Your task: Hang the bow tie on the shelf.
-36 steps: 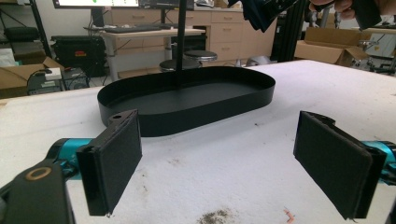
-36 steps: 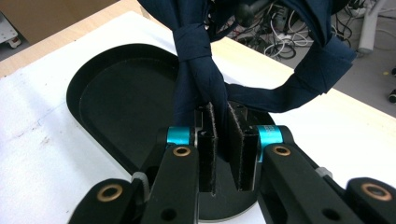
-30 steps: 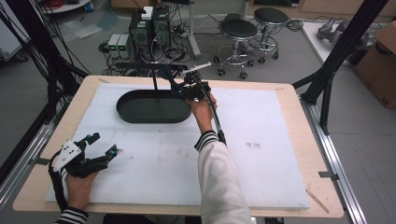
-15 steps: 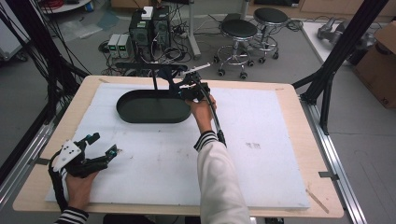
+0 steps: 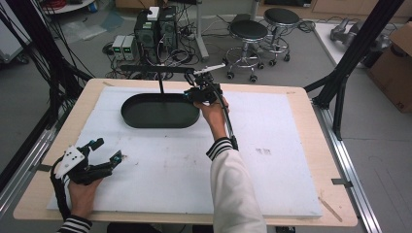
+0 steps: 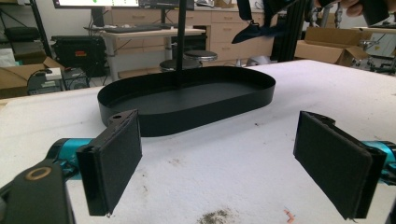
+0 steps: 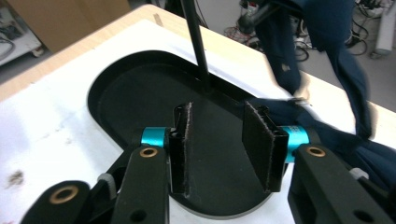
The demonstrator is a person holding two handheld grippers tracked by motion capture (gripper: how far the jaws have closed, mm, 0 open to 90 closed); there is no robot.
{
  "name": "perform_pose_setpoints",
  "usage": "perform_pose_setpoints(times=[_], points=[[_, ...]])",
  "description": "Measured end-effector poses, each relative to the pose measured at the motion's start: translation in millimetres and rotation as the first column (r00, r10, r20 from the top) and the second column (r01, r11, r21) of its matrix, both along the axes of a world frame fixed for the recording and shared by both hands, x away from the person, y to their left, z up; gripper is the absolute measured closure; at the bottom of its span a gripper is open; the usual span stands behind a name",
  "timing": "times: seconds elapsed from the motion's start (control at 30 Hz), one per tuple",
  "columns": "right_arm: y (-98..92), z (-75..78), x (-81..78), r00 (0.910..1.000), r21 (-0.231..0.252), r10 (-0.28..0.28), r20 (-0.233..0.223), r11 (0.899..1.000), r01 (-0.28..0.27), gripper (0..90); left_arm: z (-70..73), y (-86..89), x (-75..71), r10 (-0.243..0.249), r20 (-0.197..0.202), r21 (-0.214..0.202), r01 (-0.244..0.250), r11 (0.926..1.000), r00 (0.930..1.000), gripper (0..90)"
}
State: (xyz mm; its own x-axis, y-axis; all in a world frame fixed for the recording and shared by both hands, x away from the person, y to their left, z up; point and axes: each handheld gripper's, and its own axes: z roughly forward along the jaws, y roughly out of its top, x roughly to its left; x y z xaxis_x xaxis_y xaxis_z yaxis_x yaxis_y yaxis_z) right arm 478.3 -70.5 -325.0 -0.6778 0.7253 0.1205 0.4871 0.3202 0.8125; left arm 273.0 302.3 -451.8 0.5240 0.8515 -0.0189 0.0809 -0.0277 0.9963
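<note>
A black oval tray [image 5: 130,116] sits at the table's far left, with a thin black post [image 5: 160,85] rising from it to a horizontal bar [image 5: 150,69]. A dark blue cloth [image 7: 327,32] hangs blurred from the bar and drapes down beside my right gripper [image 7: 217,140]. That gripper [image 5: 190,95] hovers over the tray's right end; its jaws have just been opening and nothing lies between the pads. My left gripper [image 5: 108,151] rests near the front left edge, open wide and empty, facing the tray [image 6: 187,112] and post [image 6: 180,46].
A white foam sheet [image 5: 272,160] covers the wooden tabletop [image 5: 311,116]. Black frame struts stand at the table's left and right edges. Stools, computers and cables crowd the floor behind the far edge.
</note>
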Motion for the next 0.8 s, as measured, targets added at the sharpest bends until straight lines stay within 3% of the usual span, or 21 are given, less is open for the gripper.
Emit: perform_pose_setpoints(times=[0.2,0.23,0.27,0.3,0.33,0.37,0.43,0.5,0.57,0.63,0.8], points=[[-9.2,11.6,-10.6,0.9994,0.07,0.032,-0.014,0.997,-0.031,54.0,-0.2,0.1,0.2,0.002,0.001,-0.004,-0.002,1.0,1.0,15.6],[-13.6,19.5,-18.5,0.9987,0.11,0.042,-0.028,0.993,-0.039,41.7,0.0,0.2,0.1,0.002,0.0,-0.003,-0.002,1.0,1.0,15.6],[-13.6,19.5,-18.5,0.9987,0.11,0.042,-0.028,0.993,-0.039,41.7,-0.1,0.1,0.3,0.001,0.001,-0.003,-0.001,1.0,1.0,15.6],[-15.8,21.8,-23.0,0.9985,0.12,0.053,-0.011,0.991,-0.051,39.5,-0.1,0.0,0.3,0.002,0.002,-0.002,-0.002,1.0,1.0,15.6],[-19.3,23.6,-31.0,0.9963,0.132,0.07,0.049,0.988,-0.076,38.4,-0.1,0.0,0.2,0.002,0.001,-0.002,-0.002,1.0,1.0,15.6],[-21.9,27.6,-37.9,0.9943,0.124,0.073,0.077,0.989,-0.082,34.9,-0.1,-0.1,0.3,0.001,0.002,-0.002,-0.001,1.0,1.0,15.6],[-28.0,35.2,-48.4,0.9924,0.097,0.09,0.084,0.99,-0.098,27.3,0.0,0.0,0.2,0.002,0.0,-0.001,-0.002,1.0,1.0,15.6],[-36.1,42.9,-59.4,0.9895,0.101,0.105,0.099,0.988,-0.115,20.0,0.0,-0.1,0.1,0.002,-0.001,0.0,-0.002,1.0,1.0,15.6],[-46.5,49.4,-72.3,0.9855,0.12,0.094,0.141,0.987,-0.111,19.5,0.0,-0.5,0.1,0.002,0.001,0.003,-0.002,1.0,1.0,15.6],[-59.6,50.7,-88.3,0.972,0.16,0.074,0.223,0.981,-0.111,18.8,0.1,-1.1,0.0,0.002,0.002,0.007,-0.002,1.0,1.0,15.6],[-97.8,45.0,-122.2,0.9589,0.174,0.04,0.281,0.98,-0.092,15.2,0.3,-1.8,-0.3,-0.001,0.005,0.021,0.001,0.9998,1.0,15.6]])
